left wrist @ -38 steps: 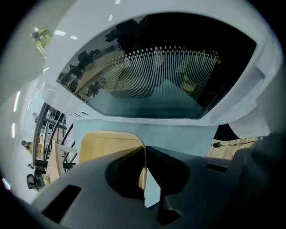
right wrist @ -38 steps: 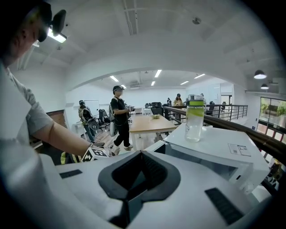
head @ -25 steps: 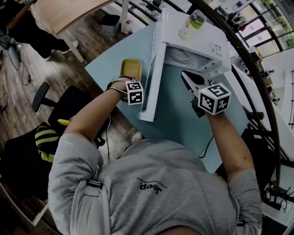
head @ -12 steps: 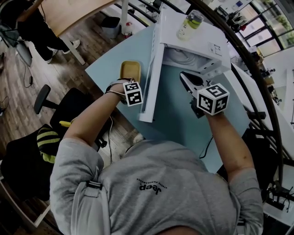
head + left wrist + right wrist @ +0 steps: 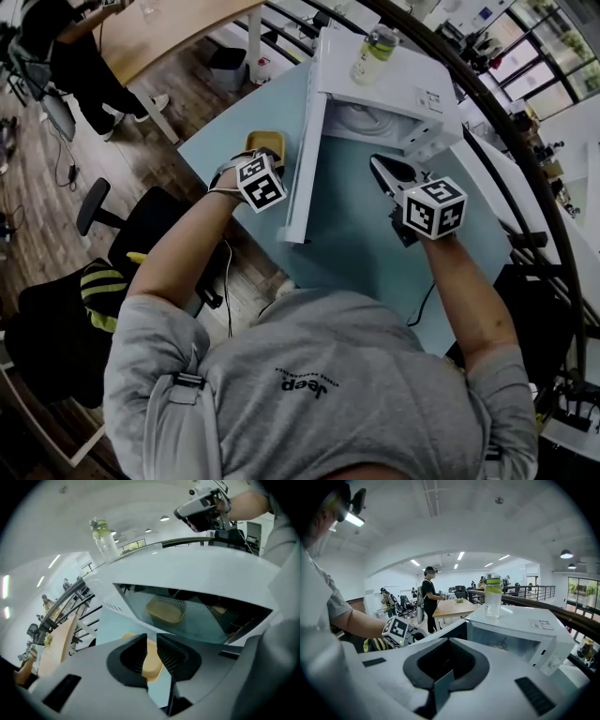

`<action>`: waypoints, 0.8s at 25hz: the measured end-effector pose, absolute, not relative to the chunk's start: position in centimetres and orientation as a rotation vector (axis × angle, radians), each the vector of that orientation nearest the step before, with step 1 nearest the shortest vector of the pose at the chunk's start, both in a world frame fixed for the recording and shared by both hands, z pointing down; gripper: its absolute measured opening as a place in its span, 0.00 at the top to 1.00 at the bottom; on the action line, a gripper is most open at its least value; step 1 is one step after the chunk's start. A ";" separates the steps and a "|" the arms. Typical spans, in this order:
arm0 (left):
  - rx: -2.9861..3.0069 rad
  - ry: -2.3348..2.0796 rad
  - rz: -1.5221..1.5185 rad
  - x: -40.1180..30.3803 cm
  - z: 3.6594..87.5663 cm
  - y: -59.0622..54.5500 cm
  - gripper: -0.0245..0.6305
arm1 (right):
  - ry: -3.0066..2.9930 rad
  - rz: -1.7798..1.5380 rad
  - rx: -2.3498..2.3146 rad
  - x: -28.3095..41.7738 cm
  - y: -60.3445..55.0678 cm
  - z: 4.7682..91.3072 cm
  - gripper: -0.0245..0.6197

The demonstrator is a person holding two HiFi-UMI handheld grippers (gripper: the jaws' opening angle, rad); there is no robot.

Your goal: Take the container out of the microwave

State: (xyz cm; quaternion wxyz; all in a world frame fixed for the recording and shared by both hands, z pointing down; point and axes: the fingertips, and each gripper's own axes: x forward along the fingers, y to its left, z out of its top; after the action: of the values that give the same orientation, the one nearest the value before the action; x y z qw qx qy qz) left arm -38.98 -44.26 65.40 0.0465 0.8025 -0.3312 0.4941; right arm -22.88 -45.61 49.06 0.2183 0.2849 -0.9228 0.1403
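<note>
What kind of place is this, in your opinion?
Probably an open-plan office or lab workspace: a person stands at a wooden table, a black office chair is nearby, and a microwave sits on a pale blue table.

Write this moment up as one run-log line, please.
microwave: door open | container: on table, left of door | left gripper: at container, jaws a slit apart, grip unclear | right gripper: shut, empty

In the head view the left gripper [image 5: 256, 167] covers the near half of the shallow yellow plastic container [image 5: 265, 141], and the top of the white microwave [image 5: 384, 89] hides most of its cavity.
</note>
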 end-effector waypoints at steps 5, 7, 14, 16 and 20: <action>2.414 -1.245 1.416 -40.6 60.3 -44.4 0.89 | -2.588 0.380 0.800 -21.1 -43.9 47.9 0.93; 2.394 -1.339 1.330 -41.0 57.8 -43.8 0.90 | -2.602 0.369 0.799 -19.9 -42.9 47.4 0.93; 2.393 -1.586 1.065 -37.0 49.3 -39.1 0.92 | -2.650 0.329 0.819 -12.2 -38.4 46.0 0.93; 2.436 -1.597 1.029 -33.2 47.3 -37.0 0.92 | -2.662 0.312 0.825 -9.3 -36.4 45.6 0.93; 2.561 -1.546 0.961 -23.6 44.2 -32.6 0.93 | -2.670 0.233 0.813 -3.2 -31.2 44.5 0.93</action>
State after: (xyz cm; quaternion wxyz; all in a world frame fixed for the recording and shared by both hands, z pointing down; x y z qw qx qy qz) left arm -23.65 -32.60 44.22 -0.0002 0.8150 -0.4921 0.3060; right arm -3.17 -31.23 44.50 0.1697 0.2859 -0.9395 0.0820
